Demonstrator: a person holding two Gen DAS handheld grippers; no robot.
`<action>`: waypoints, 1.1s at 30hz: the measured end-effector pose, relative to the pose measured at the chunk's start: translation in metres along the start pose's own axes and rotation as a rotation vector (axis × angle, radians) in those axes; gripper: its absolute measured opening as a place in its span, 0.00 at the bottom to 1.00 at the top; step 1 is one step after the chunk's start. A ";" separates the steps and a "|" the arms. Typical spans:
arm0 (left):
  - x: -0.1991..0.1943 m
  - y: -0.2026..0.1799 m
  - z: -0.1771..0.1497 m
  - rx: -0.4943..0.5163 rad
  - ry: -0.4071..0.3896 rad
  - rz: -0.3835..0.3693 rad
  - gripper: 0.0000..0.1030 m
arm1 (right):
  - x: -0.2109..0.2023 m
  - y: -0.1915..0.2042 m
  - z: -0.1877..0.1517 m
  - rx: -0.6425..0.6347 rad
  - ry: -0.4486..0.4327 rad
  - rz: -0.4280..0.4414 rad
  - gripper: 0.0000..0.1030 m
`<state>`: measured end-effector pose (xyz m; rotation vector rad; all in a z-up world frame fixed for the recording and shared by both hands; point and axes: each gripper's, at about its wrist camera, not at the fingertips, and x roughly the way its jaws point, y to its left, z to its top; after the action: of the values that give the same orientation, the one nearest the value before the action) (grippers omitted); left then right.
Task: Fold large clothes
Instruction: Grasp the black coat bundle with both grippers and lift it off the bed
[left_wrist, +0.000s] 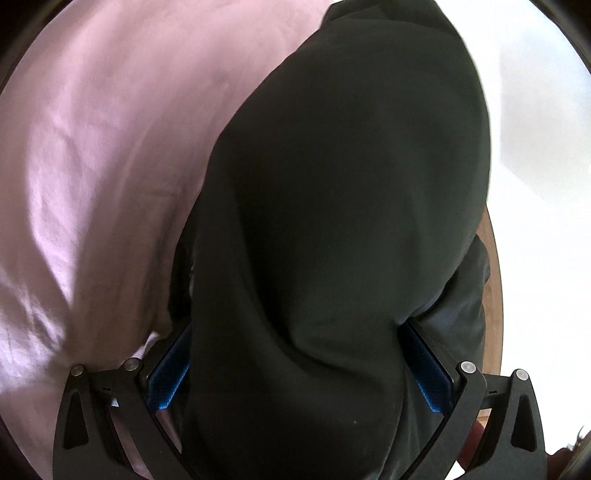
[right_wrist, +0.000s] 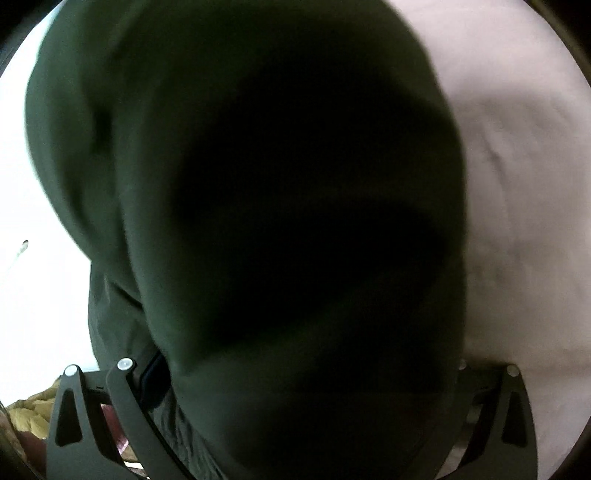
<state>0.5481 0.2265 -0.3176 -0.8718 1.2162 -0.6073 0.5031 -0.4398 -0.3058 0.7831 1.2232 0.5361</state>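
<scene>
A large dark green garment (left_wrist: 332, 184) fills the middle of the left wrist view, bunched thick between the blue pads (left_wrist: 170, 373) of my left gripper (left_wrist: 295, 325). The gripper is shut on the bundle, and the fabric hides its fingertips. In the right wrist view the same dark garment (right_wrist: 277, 203) bulges right in front of the lens. My right gripper (right_wrist: 306, 362) is shut on it, and cloth covers most of its right finger. The garment hangs over a pink sheet (left_wrist: 92, 166).
The pink sheet (right_wrist: 517, 184) spreads wrinkled under both grippers. A brown wooden edge (left_wrist: 495, 295) borders a bright white area (left_wrist: 546, 147). Yellow quilted fabric (right_wrist: 33, 410) lies at the lower left of the right wrist view.
</scene>
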 end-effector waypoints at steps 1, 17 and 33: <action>0.002 0.000 0.000 -0.006 0.002 -0.004 0.99 | 0.002 -0.001 0.000 0.003 -0.001 0.000 1.00; 0.019 -0.025 0.001 -0.032 -0.008 0.105 0.99 | 0.032 0.018 -0.004 0.054 -0.053 -0.035 0.93; -0.012 -0.080 -0.041 -0.150 -0.166 0.086 0.21 | 0.036 0.086 -0.022 0.099 -0.180 -0.113 0.29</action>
<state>0.5093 0.1826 -0.2483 -0.9711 1.1521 -0.3705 0.4958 -0.3536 -0.2653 0.8228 1.1252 0.3077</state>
